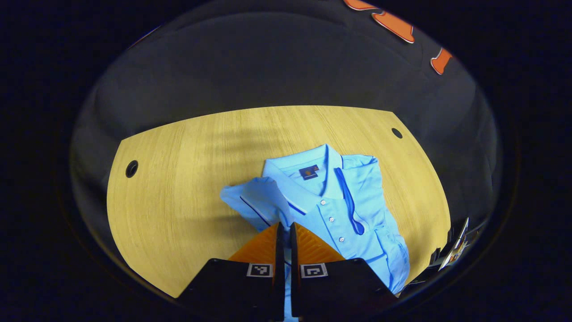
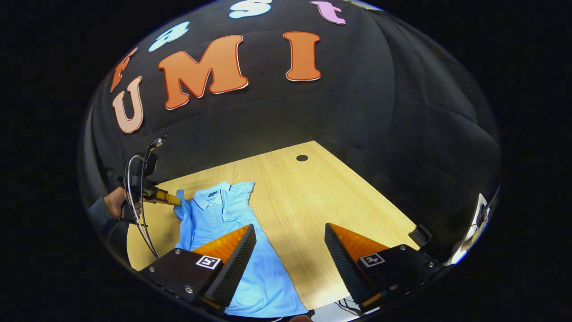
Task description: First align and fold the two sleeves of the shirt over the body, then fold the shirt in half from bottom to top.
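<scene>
The left gripper (image 1: 284,230) is clamped on the shirt (image 1: 344,210) sleeve (image 1: 252,199), the right gripper (image 2: 290,243) gapes wide above the table (image 2: 304,201), collar (image 2: 213,197) pointing toward the far wall

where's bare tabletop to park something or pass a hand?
Free: the wide strip of table between the shirt and the table's far corner by the cable hole; also the stretch from the folded sleeve out to the other hole. Crowded: at that sleeve, where the left gripper is shut on the sleeve. The right gripper is open.
</scene>
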Demonstrator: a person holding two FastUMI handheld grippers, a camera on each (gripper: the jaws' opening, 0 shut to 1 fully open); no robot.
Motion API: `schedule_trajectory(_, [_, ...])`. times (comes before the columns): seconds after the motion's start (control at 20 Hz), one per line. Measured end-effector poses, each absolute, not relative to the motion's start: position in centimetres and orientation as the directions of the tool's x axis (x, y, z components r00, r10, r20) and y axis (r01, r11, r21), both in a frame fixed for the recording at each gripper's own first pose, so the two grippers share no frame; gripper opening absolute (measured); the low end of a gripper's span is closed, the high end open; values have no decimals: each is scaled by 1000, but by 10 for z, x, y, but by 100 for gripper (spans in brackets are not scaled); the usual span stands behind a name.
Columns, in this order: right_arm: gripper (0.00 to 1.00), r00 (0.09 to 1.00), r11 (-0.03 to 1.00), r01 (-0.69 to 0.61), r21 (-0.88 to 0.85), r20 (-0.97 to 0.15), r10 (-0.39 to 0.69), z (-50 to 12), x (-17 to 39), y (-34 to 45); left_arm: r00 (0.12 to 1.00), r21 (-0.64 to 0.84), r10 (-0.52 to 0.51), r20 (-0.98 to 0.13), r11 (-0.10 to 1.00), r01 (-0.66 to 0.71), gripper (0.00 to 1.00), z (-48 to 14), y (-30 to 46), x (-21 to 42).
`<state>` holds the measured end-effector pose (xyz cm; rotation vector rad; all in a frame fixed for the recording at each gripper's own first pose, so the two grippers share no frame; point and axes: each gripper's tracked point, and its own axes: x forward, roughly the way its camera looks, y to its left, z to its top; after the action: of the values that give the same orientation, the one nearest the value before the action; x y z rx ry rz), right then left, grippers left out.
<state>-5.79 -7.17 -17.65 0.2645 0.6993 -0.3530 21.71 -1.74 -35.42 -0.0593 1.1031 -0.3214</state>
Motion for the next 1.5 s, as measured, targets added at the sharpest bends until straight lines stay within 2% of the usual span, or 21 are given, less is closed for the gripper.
schedule_trajectory(0.1, [97,702,903,412,120,-674,-230,-178,-62,-71,393,-182,-267,-880,953,241,9,-362,-30,221])
schedule_trajectory(0.2, [97,695,905,412,110,-679,-234,-179,-66,-72,363,-210,-299,-883,941,264,11,-367,-48,218])
schedule_trajectory(0.3, [97,688,908,405,102,-689,-229,-182,-69,-71,345,-253,-340,-875,928,273,25,-367,-61,212])
schedule_trajectory(0.45, [97,688,918,381,112,-697,-201,-187,-69,-68,360,-266,-356,-862,923,277,84,-359,-58,197])
schedule_trajectory(0.55, [97,691,930,348,121,-704,-166,-190,-66,-65,378,-252,-346,-859,928,275,100,-348,-48,182])
schedule_trajectory(1.1, [98,673,978,118,169,-738,46,-209,-84,-37,456,-286,-305,-836,952,112,99,-304,-8,56])
schedule_trajectory(1.5, [98,602,976,18,217,-782,163,-244,-131,-13,475,-289,-276,-836,956,47,99,-301,7,-43])
